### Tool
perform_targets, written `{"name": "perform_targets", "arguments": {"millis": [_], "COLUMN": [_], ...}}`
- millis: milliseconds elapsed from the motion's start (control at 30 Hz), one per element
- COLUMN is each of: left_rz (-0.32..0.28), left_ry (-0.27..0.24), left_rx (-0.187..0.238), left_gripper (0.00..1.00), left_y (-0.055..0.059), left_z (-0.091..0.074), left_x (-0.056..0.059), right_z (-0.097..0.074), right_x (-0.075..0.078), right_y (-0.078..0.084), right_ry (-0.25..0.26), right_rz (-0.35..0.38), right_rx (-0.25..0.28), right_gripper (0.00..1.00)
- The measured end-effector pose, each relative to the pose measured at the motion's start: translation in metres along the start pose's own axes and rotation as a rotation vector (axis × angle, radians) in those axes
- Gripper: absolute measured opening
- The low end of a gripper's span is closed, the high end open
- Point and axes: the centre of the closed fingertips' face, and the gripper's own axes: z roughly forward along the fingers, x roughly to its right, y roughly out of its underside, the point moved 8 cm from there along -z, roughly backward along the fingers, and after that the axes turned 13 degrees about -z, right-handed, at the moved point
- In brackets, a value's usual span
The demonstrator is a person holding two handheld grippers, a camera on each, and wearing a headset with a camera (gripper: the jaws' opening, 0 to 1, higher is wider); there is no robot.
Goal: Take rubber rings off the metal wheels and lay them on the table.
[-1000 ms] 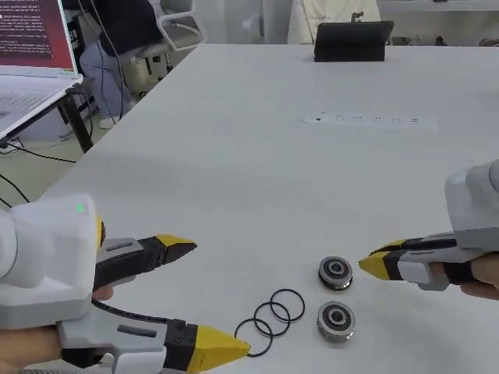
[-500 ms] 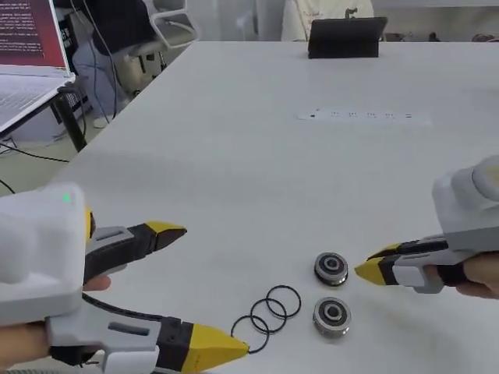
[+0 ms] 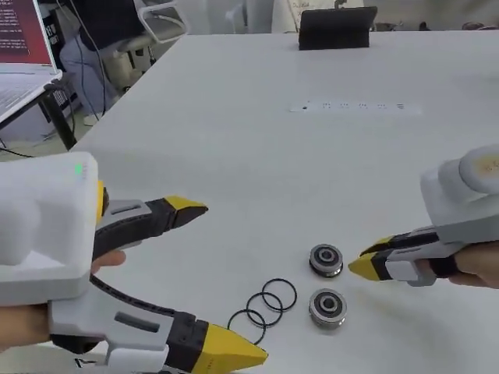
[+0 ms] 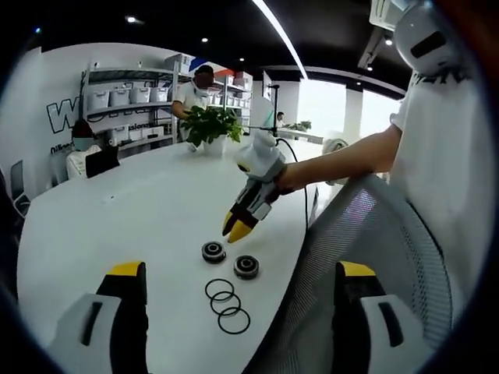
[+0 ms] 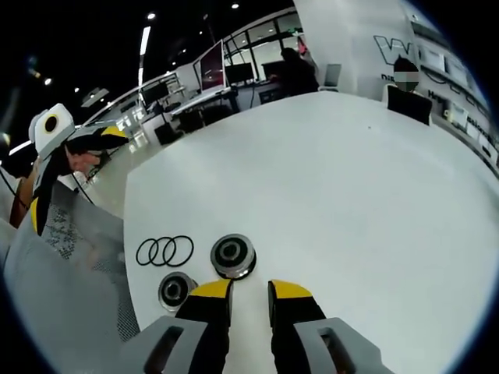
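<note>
Two metal wheels lie on the white table (image 3: pixel 257 148), the far wheel (image 3: pixel 326 259) and the near wheel (image 3: pixel 327 306). Three black rubber rings (image 3: pixel 263 305) lie overlapping in a row just left of them. My right gripper (image 3: pixel 357 265) hovers right beside the far wheel (image 5: pixel 233 255), jaws shut with nothing between them (image 5: pixel 249 290). My left gripper (image 3: pixel 222 280) is held wide open left of the rings, empty. In the left gripper view the wheels (image 4: pixel 213 252) (image 4: pixel 247 266), the rings (image 4: pixel 226 302) and the right gripper (image 4: pixel 236 227) lie ahead of the open jaws.
A laptop (image 3: pixel 19 47) stands off the table's left edge. A black stand (image 3: pixel 335 29) sits at the far end, and a flush socket strip (image 3: pixel 355 107) at mid-table. A mesh chair back (image 4: pixel 359 249) is near the left gripper. People sit at the far side.
The head camera has tilted. My left gripper has risen a little and stays wide open. The right gripper keeps its place beside the far wheel. Wheels and rings have not moved.
</note>
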Motion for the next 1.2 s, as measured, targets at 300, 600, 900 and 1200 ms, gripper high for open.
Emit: {"name": "perform_targets", "arguments": {"millis": [300, 600, 900, 1200], "left_rz": [0.063, 0.128, 0.164, 0.17], "left_ry": [0.027, 0.056, 0.079, 0.106], "left_rx": [0.006, 0.01, 0.028, 0.024], "left_gripper": [0.99, 0.99, 0.97, 0.91], "left_y": [-0.025, -0.052, -0.069, -0.063], "left_z": [0.008, 0.019, 0.038, 0.074], "left_x": [-0.003, -0.013, -0.025, -0.038], "right_z": [0.0, 0.0, 0.007, 0.014], "right_x": [0.0, 0.0, -0.005, -0.007], "right_y": [-0.001, -0.002, 0.001, 0.001], "right_ry": [0.0, -0.001, -0.033, -0.03], "right_rz": [-0.022, -0.029, -0.065, -0.097], "right_rx": [-0.007, 0.011, 0.025, 0.029], "right_gripper": [0.16, 0.17, 0.21, 0.31]}}
